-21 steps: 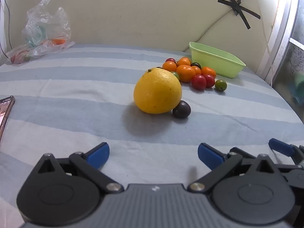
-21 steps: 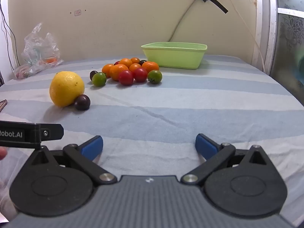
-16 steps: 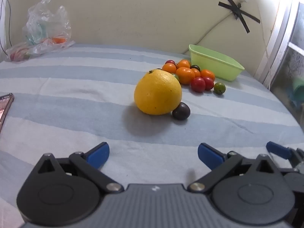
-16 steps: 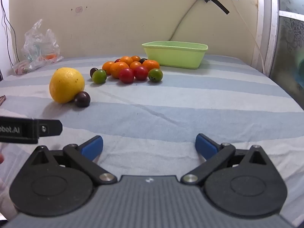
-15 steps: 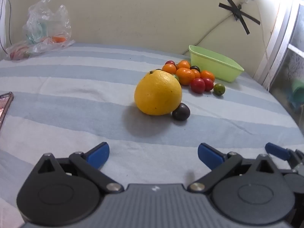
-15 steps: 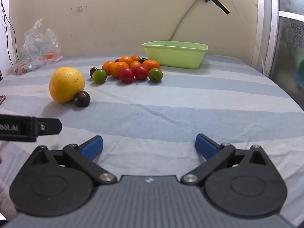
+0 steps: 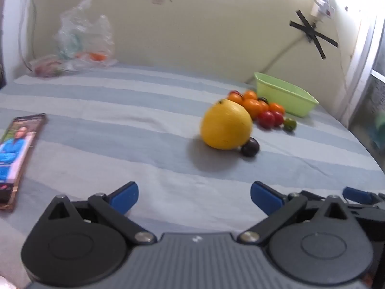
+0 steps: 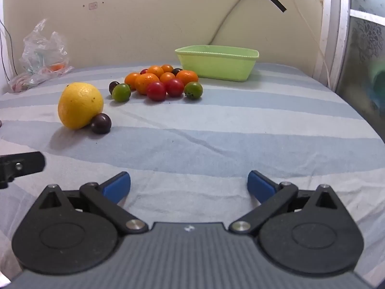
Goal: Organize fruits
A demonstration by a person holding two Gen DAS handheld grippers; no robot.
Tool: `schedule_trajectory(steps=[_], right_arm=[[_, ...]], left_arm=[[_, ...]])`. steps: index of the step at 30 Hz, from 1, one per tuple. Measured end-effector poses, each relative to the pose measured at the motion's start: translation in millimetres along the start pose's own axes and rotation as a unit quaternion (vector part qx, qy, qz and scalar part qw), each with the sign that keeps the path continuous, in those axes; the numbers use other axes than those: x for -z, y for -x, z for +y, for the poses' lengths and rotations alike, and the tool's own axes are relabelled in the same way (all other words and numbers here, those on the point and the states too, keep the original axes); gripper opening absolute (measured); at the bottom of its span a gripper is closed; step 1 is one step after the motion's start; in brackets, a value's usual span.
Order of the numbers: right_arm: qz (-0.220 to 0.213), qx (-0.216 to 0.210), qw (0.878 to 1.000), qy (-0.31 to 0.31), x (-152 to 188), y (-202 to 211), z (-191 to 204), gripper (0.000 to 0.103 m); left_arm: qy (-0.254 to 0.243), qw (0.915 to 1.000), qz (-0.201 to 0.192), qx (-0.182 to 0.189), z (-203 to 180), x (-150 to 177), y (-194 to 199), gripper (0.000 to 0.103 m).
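— Jaws of both tools are seen spread wide, with nothing between the blue pads: the left gripper point(image 7: 194, 195) and the right gripper point(image 8: 189, 184) are each held above bare striped cloth point(image 8: 240, 144).

— Where is the fruit found?

— Well ahead of both. A large yellow citrus point(image 8: 80, 105) is seen resting on the cloth, with a dark plum-coloured fruit point(image 8: 101, 123) touching its lower right side. Farther back, a cluster of small oranges and tomatoes point(image 8: 161, 82) is gathered just beside a light green tub point(image 8: 216, 66), which is seen set near the wall.

— What is given by one view and not the other?

— Only in the left wrist view is a phone point(image 7: 18, 154) shown, lying flat at the left edge with its screen lit. Two green tomatoes are made out in the right wrist view, one point(image 8: 121, 92) at the left of the cluster and one point(image 8: 193, 90) at the right; in the left wrist view the left one is hidden behind the citrus. A crumpled plastic bag point(image 7: 81, 43) by the wall is caught in both. The left wrist view is slightly blurred.
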State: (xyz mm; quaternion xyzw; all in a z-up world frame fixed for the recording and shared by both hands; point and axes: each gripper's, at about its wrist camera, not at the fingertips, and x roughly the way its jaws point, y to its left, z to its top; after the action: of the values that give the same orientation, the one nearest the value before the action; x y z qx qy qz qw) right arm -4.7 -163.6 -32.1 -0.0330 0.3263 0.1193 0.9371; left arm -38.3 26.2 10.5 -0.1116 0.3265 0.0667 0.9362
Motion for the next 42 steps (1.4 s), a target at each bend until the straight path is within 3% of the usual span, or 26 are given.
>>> schedule_trajectory(steps=[6, 12, 19, 42], right_arm=[[0.016, -0.01, 1.0, -0.023, -3.1, 1.8, 2.3, 0.103], [0.021, -0.009, 0.999, -0.028, 0.2, 6.4, 4.6, 0.103], [0.018, -0.011, 0.999, -0.042, -0.1, 7.5, 4.2, 0.103], [0.022, 0.007, 1.0, -0.02, 2.2, 6.7, 11.7, 0.103]], left_arm=[[-0.029, 0.999, 0.002, -0.033, -4.8, 1.7, 1.6, 0.103], [-0.023, 0.9985, 0.042, -0.026, -3.7, 7.3, -12.7, 0.103], [-0.05, 0.9969, 0.044, -0.042, -11.8, 12.3, -14.5, 0.103], [-0.041, 0.9977, 0.038, -0.039, -8.2, 11.1, -11.8, 0.103]])
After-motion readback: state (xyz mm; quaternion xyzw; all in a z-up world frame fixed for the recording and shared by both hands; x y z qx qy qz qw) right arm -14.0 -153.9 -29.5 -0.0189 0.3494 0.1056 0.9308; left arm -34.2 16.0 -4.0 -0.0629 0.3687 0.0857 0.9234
